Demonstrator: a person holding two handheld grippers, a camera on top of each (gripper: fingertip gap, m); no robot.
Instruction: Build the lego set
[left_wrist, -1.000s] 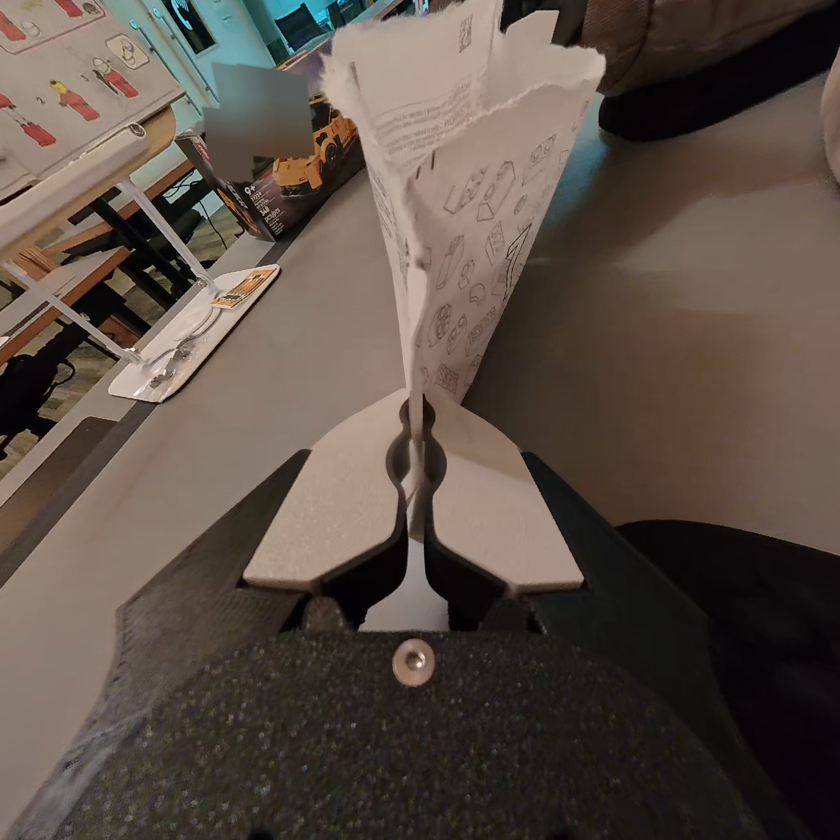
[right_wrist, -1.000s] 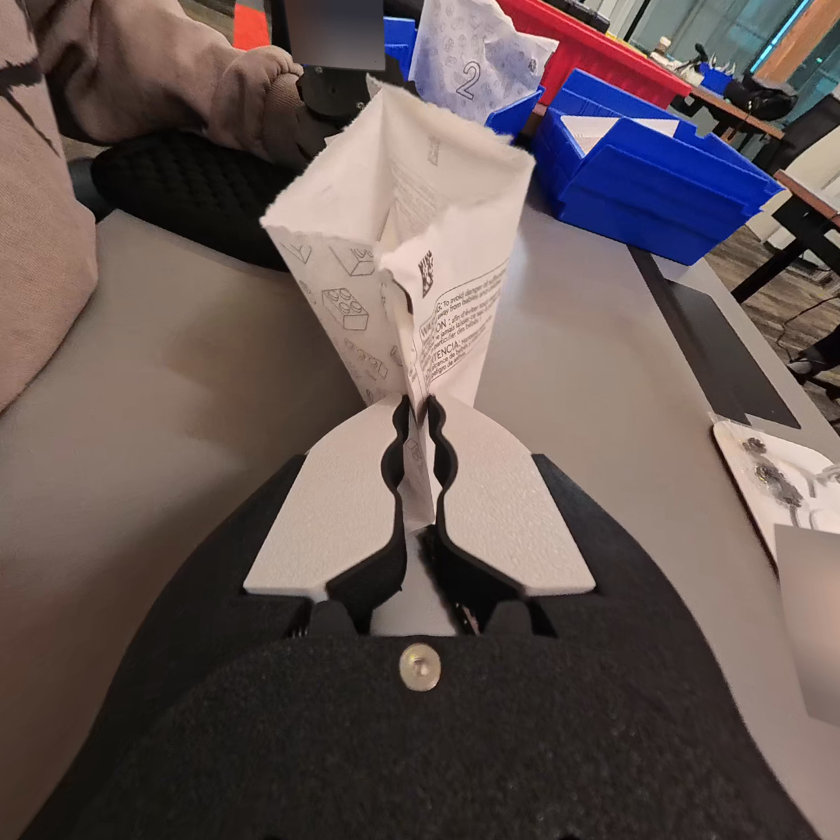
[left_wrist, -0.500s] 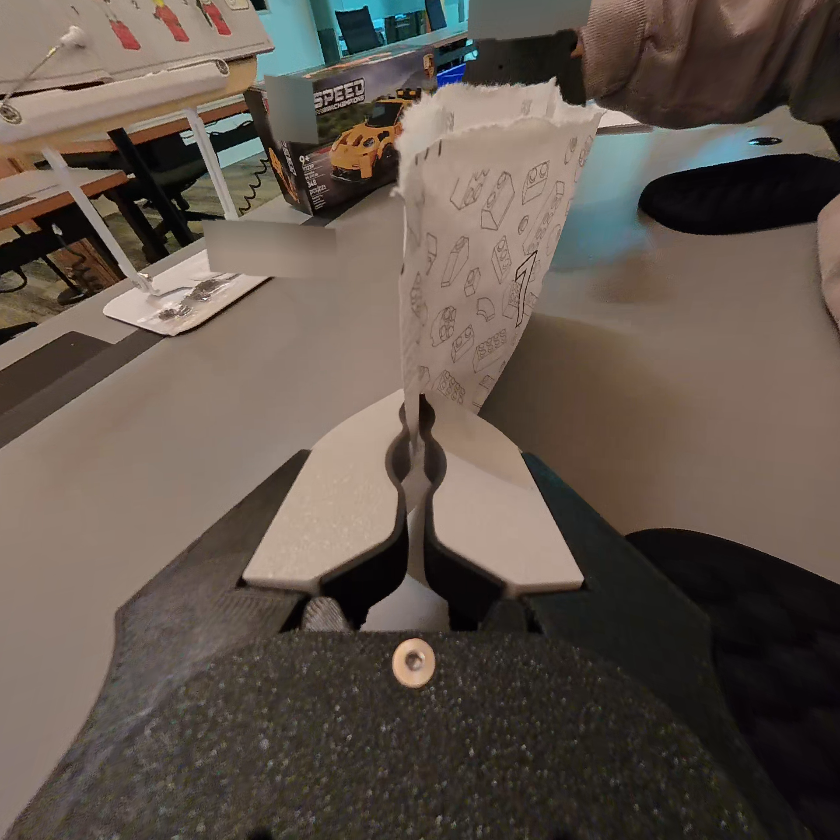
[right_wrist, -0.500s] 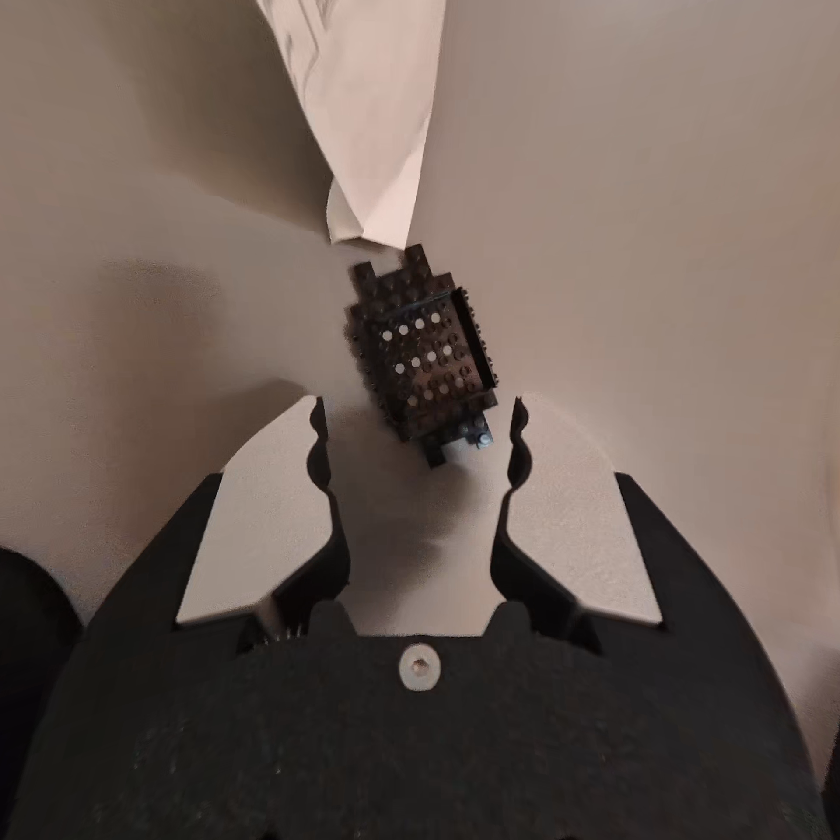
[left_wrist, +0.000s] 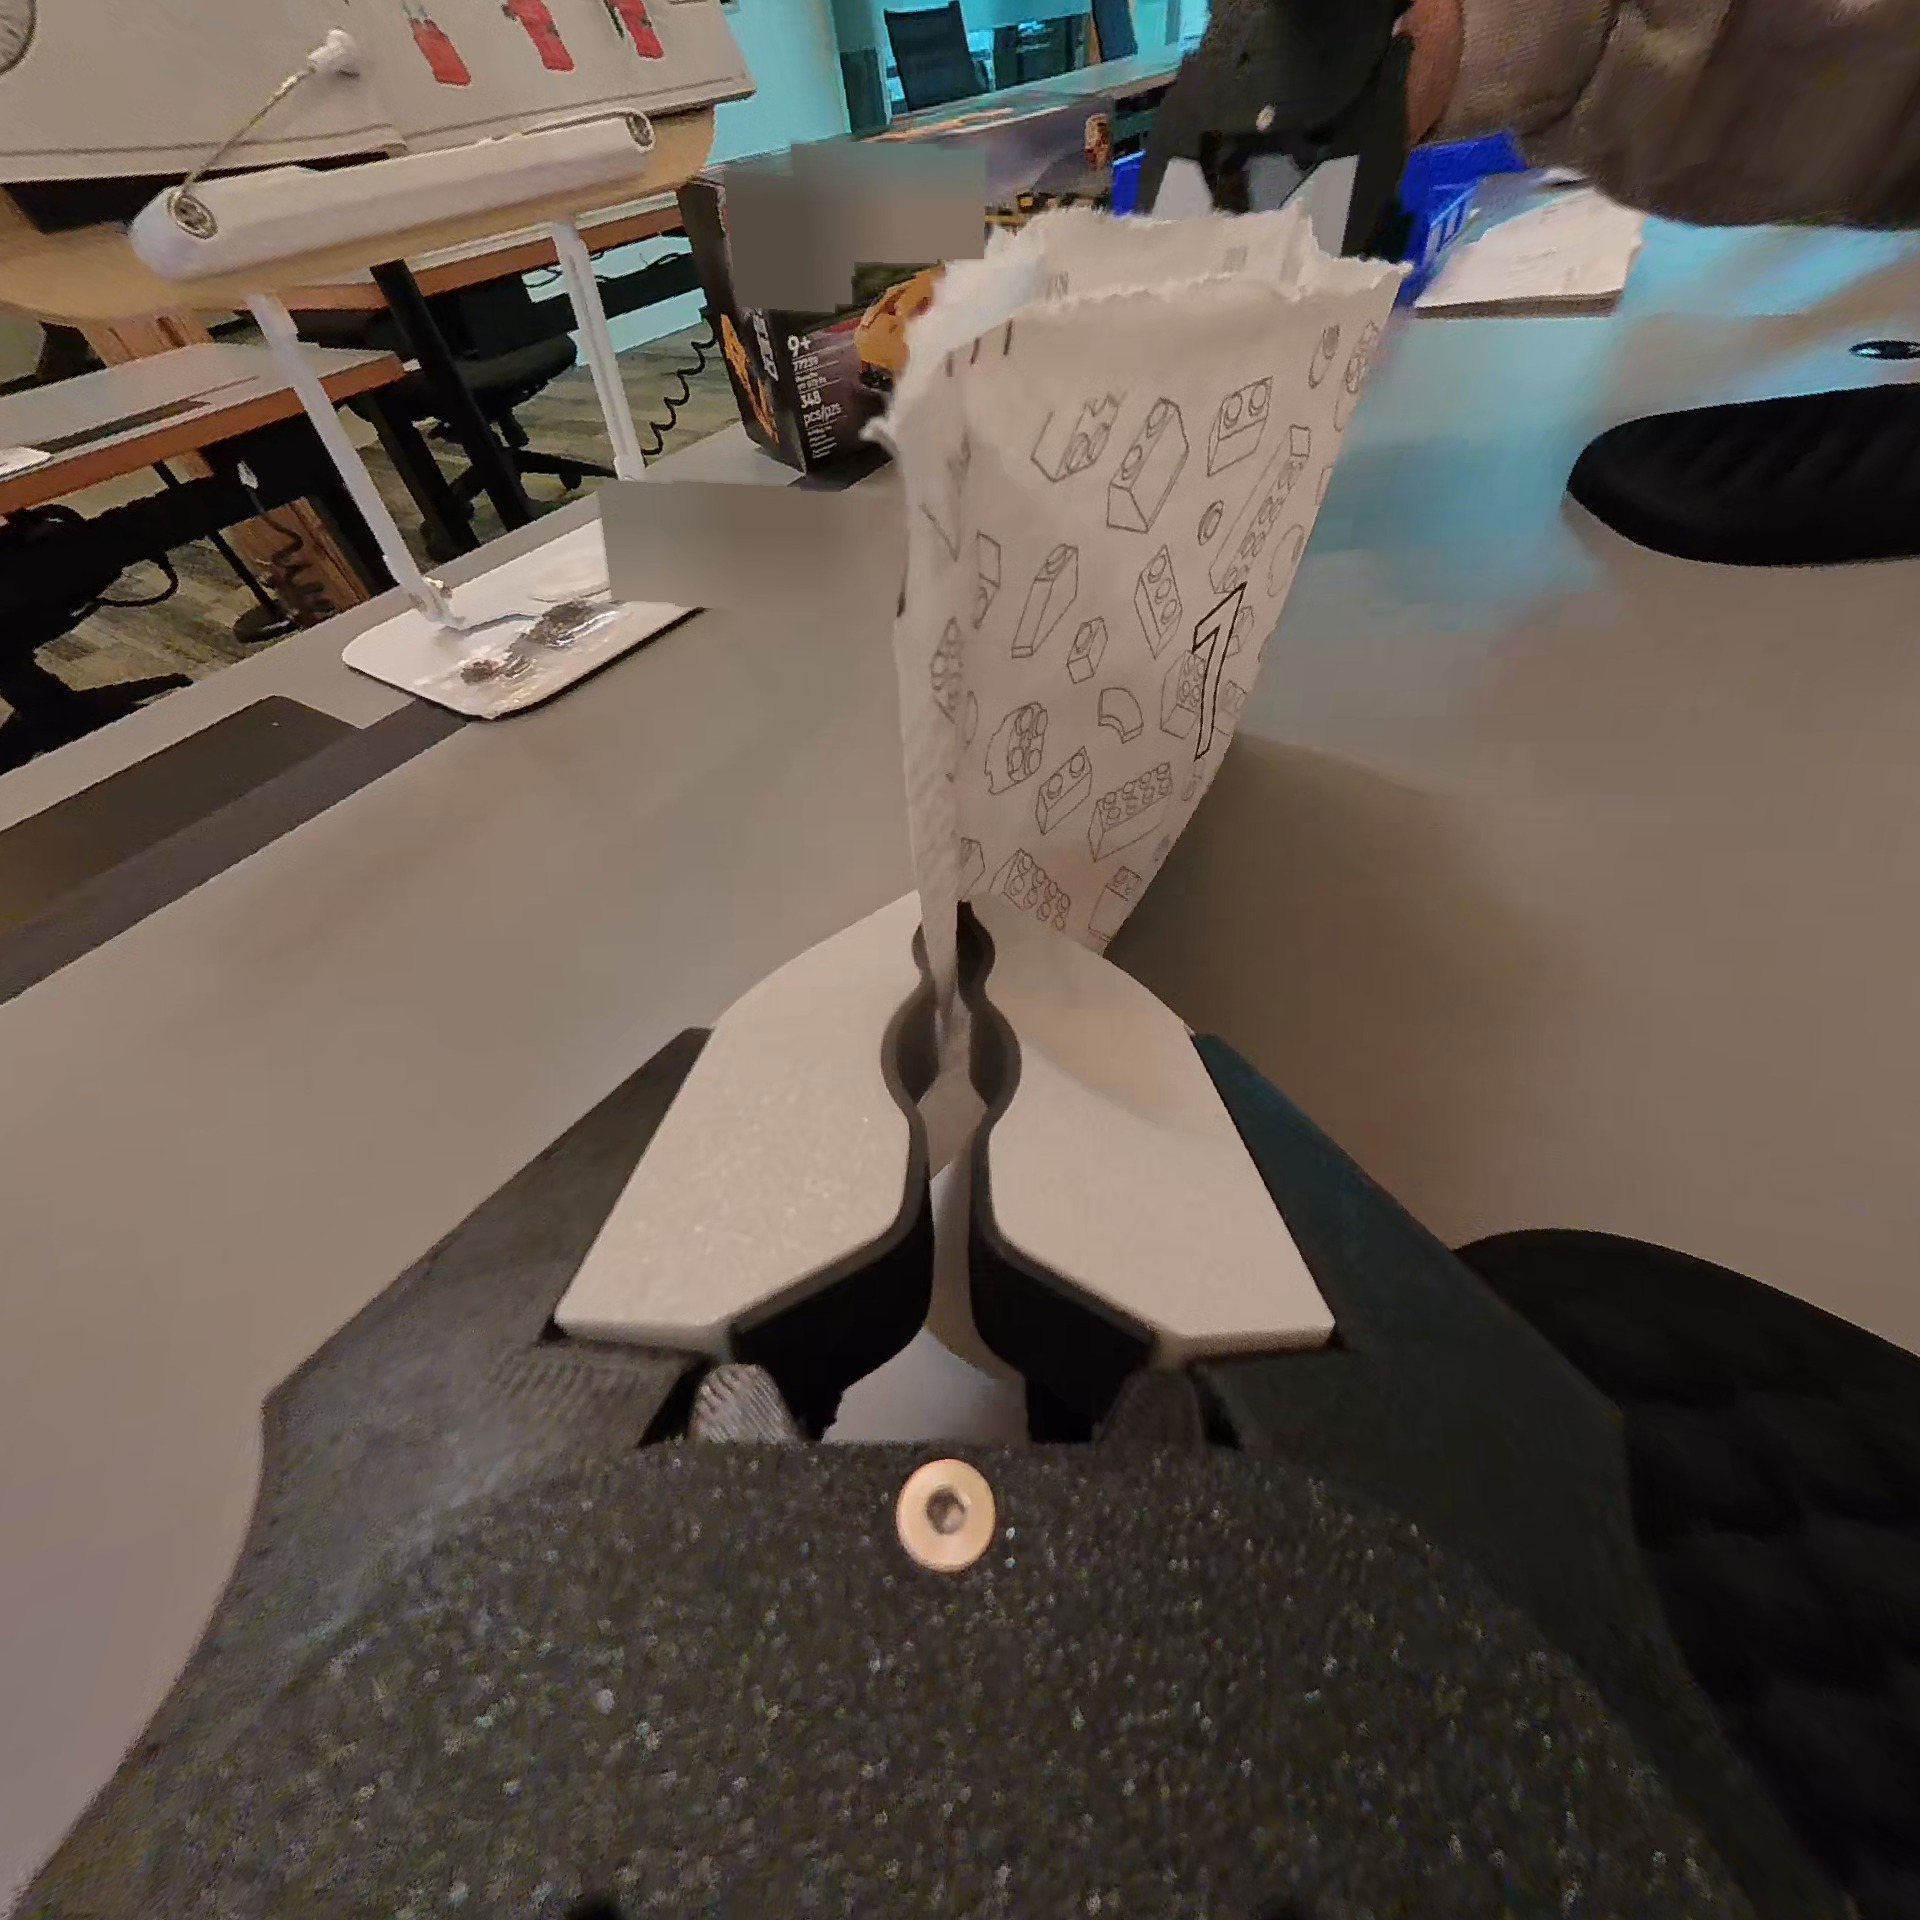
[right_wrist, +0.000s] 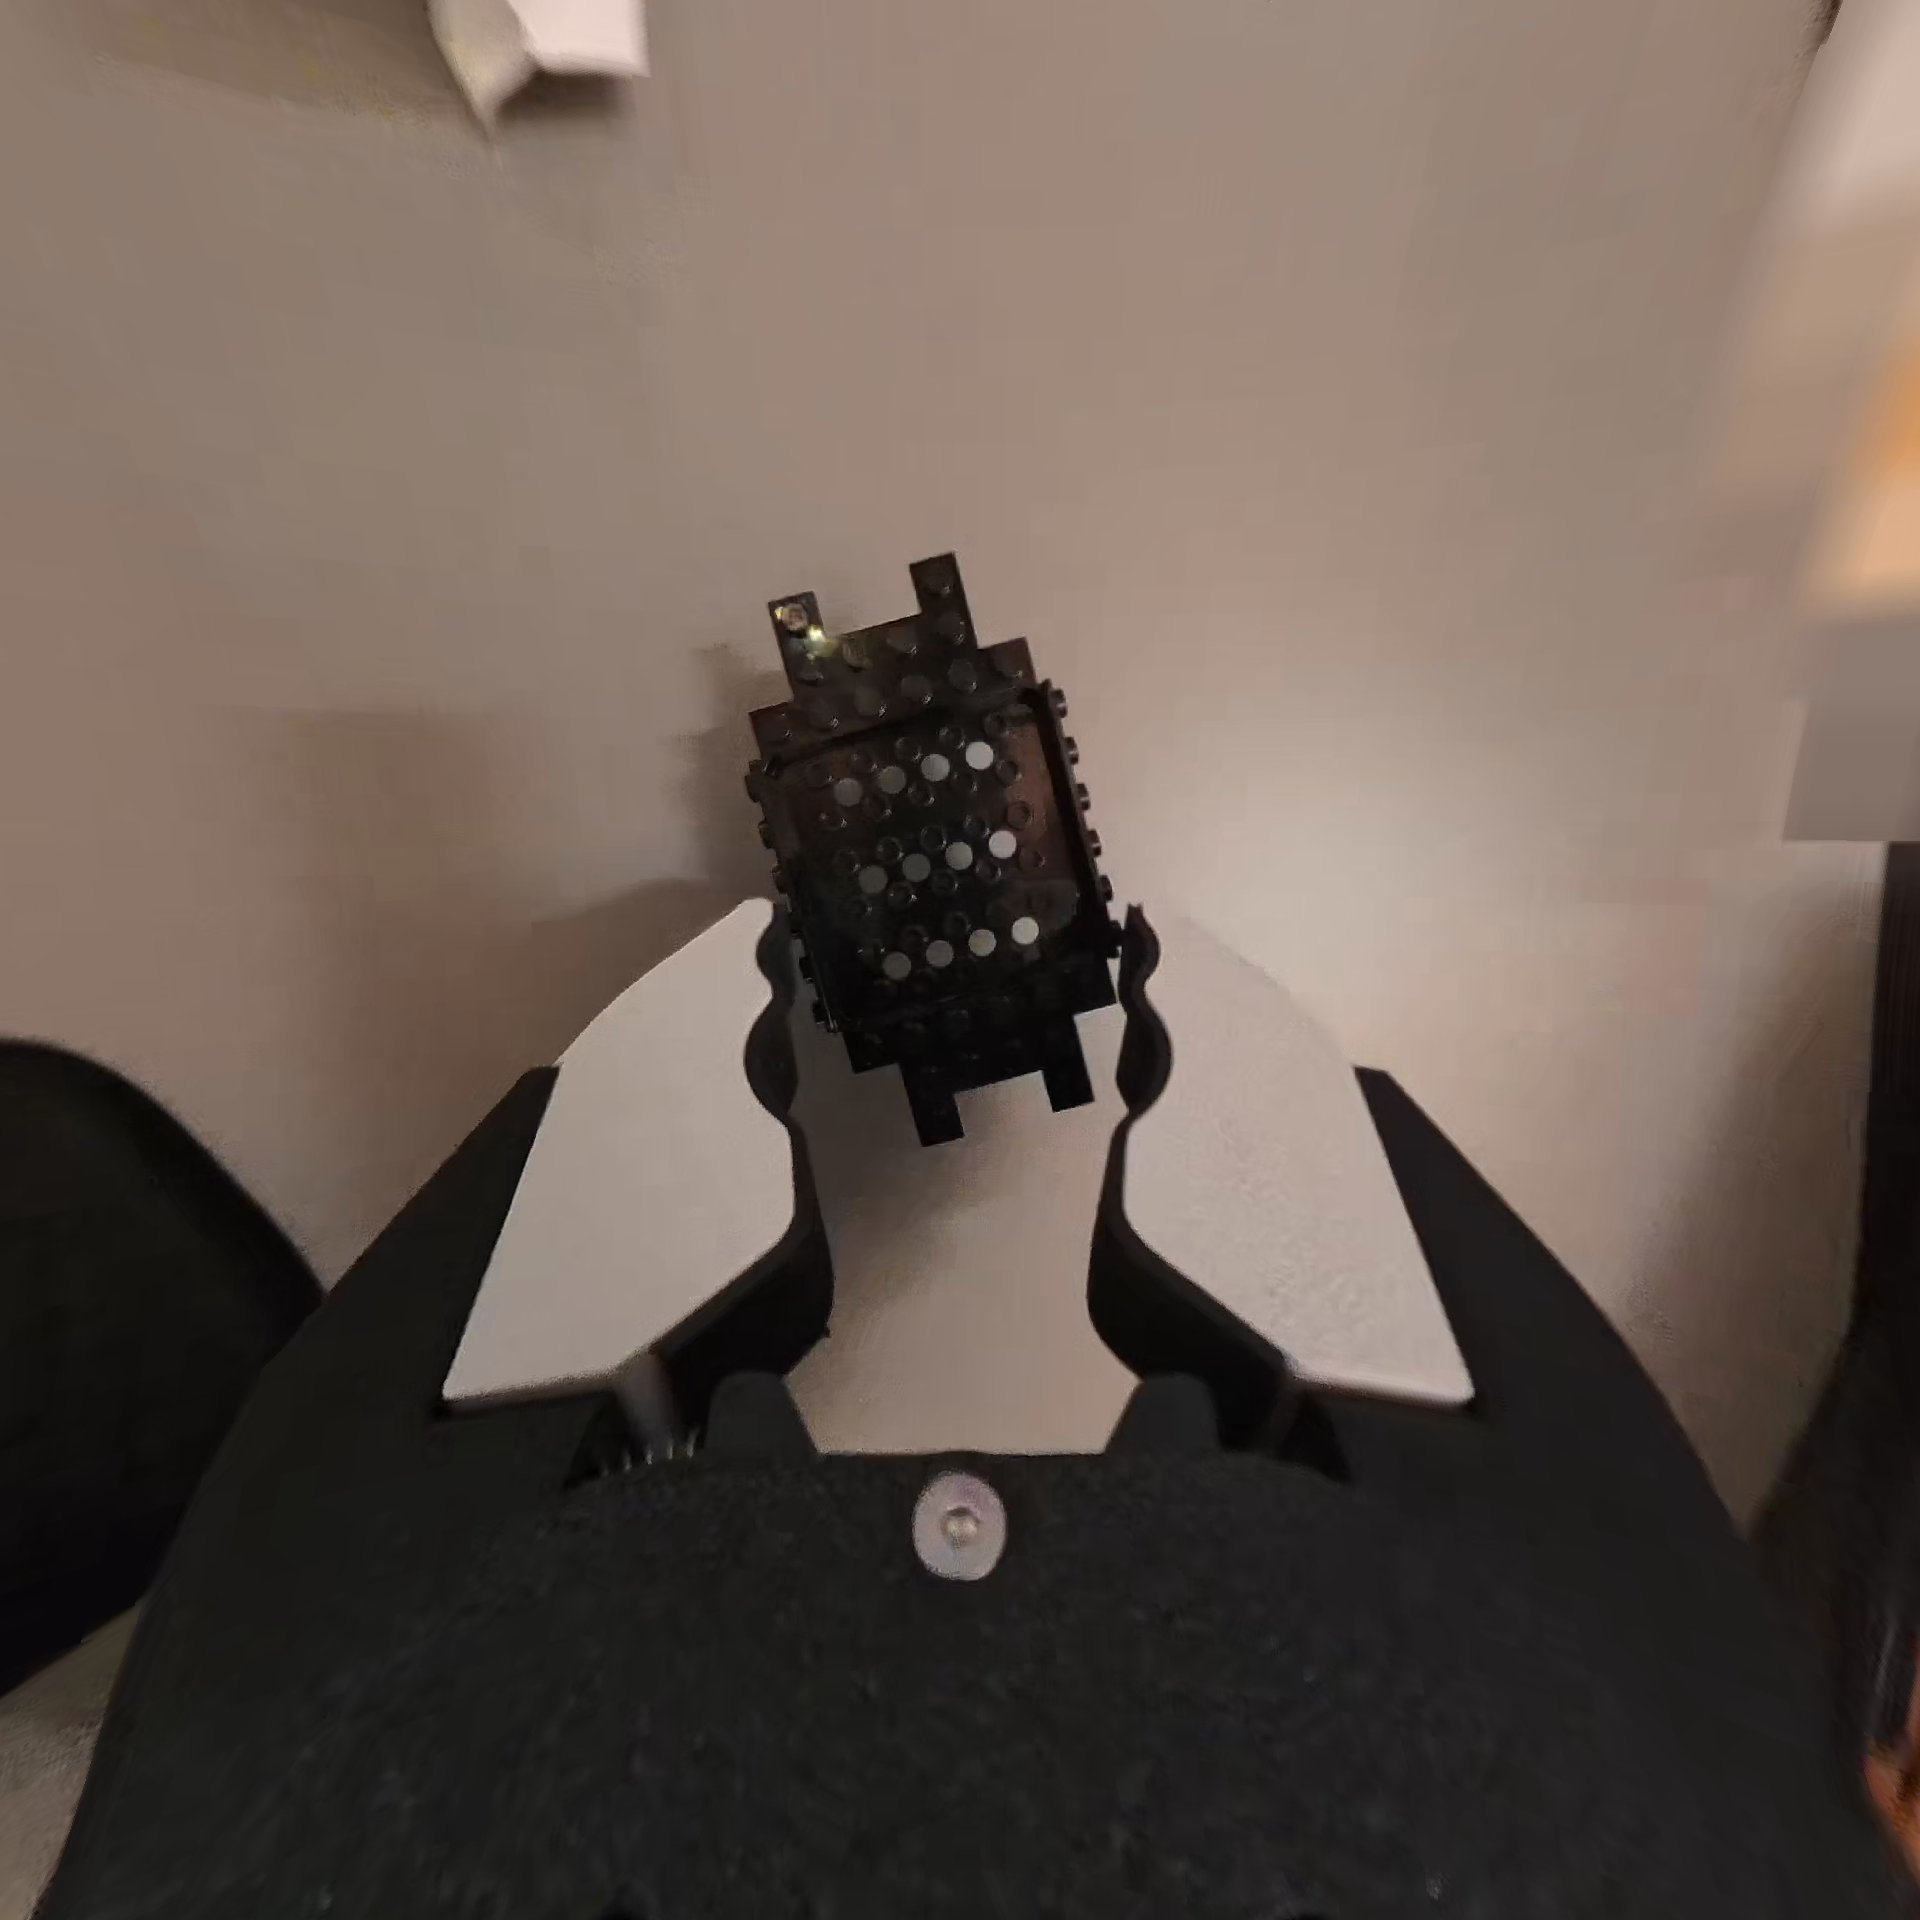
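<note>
Only the left wrist view is showing the grey table (left_wrist: 436, 997) stretching back and the left gripper (left_wrist: 951, 971) pinching a printed paper bag (left_wrist: 1122, 582) upright at centre frame, while the right wrist view is showing the right gripper (right_wrist: 951, 935) spreading its jaws around a black lego base (right_wrist: 935, 862) lying mid-frame.

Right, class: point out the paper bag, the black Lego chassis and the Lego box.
paper bag (left_wrist: 1122, 582), left wrist view, on its printed side.
black Lego chassis (right_wrist: 935, 862), right wrist view, on its studded middle.
Lego box (left_wrist: 800, 400), left wrist view, on its dark end.
</note>
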